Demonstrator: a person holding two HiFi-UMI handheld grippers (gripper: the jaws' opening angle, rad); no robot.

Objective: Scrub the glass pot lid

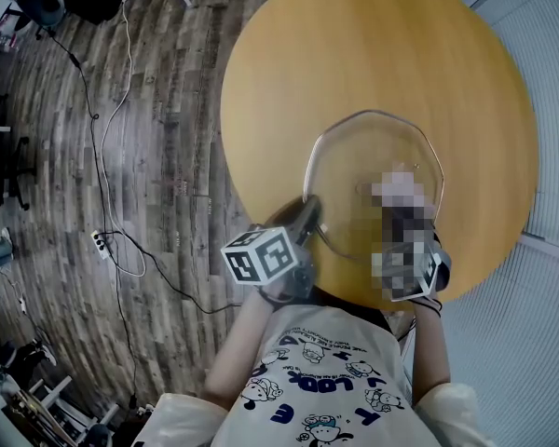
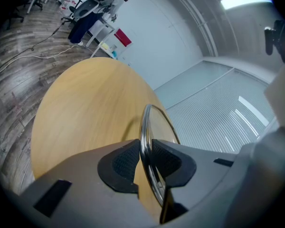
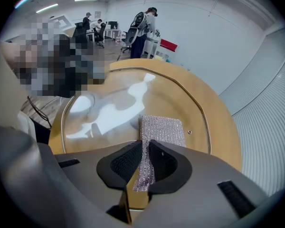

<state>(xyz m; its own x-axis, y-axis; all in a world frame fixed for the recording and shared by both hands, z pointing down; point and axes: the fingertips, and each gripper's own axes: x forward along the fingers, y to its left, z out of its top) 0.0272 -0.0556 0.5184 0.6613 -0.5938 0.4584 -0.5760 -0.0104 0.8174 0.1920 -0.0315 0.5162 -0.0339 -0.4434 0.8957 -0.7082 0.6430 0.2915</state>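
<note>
The glass pot lid (image 1: 373,184), clear with a metal rim, is held tilted above the round wooden table (image 1: 354,45). My left gripper (image 1: 309,214) is shut on the lid's near-left rim. In the left gripper view the lid (image 2: 154,122) runs edge-on between the left gripper (image 2: 145,158) pads. My right gripper (image 1: 408,236), partly under a mosaic patch, is at the lid's near-right side. In the right gripper view the right gripper (image 3: 145,163) is shut on a silvery scrubbing cloth (image 3: 162,129) that lies flat against the lid (image 3: 109,103).
The table (image 3: 218,122) stands on a wood-plank floor with cables and a power strip (image 1: 100,242) to the left. White blinds (image 1: 550,91) run along the right. People (image 3: 145,23) stand at desks far across the room.
</note>
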